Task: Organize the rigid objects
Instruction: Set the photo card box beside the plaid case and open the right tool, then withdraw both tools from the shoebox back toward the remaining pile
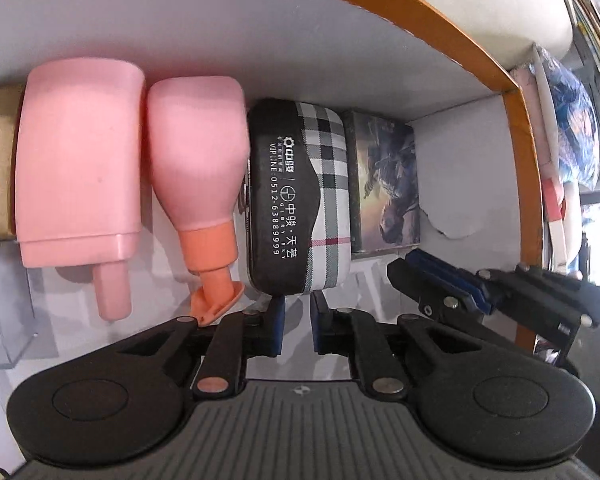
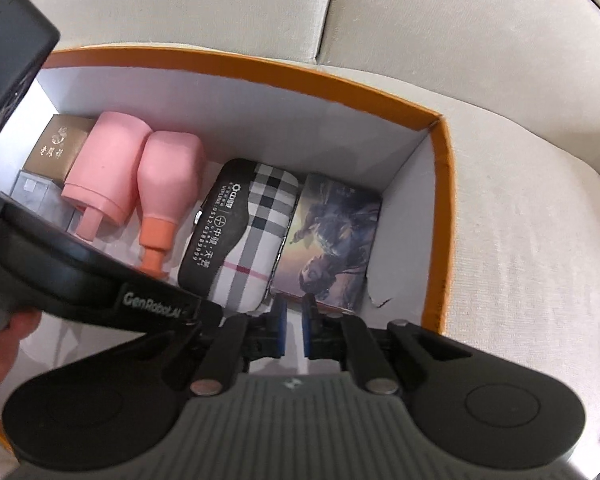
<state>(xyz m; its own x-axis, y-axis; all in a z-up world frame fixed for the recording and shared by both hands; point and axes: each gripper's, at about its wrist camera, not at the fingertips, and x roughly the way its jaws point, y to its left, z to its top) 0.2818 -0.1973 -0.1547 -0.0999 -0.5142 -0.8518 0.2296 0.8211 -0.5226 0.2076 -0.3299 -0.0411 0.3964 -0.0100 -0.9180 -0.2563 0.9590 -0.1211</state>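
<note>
Your two grippers hang over an orange-rimmed box (image 2: 440, 216) set on a pale fabric cushion (image 2: 520, 240), its white inside packed along the far wall with a row of things lying side by side. From the left end of that row: a gold carton (image 2: 58, 146) with a clear plastic case (image 2: 36, 194) in front of it, a large pink bottle (image 2: 104, 168), a smaller pink bottle with an orange cap (image 2: 166, 184) touching it, a black and plaid zip case (image 2: 240, 236) printed with white lettering, and a picture box (image 2: 332, 240) tucked into the far right corner. Your left gripper (image 1: 298, 322) points down at the near end of the plaid case, its blue pads (image 1: 278, 324) drawn nearly together with nothing between them. Your right gripper (image 2: 294, 330), seen from the left camera as well, sits just in front of the picture box, jaws closed to a narrow gap and empty. Part of your hand (image 2: 4, 344) shows at the lower left, on the left tool's handle. A torn patch (image 2: 380, 300) marks the box's right wall.
</note>
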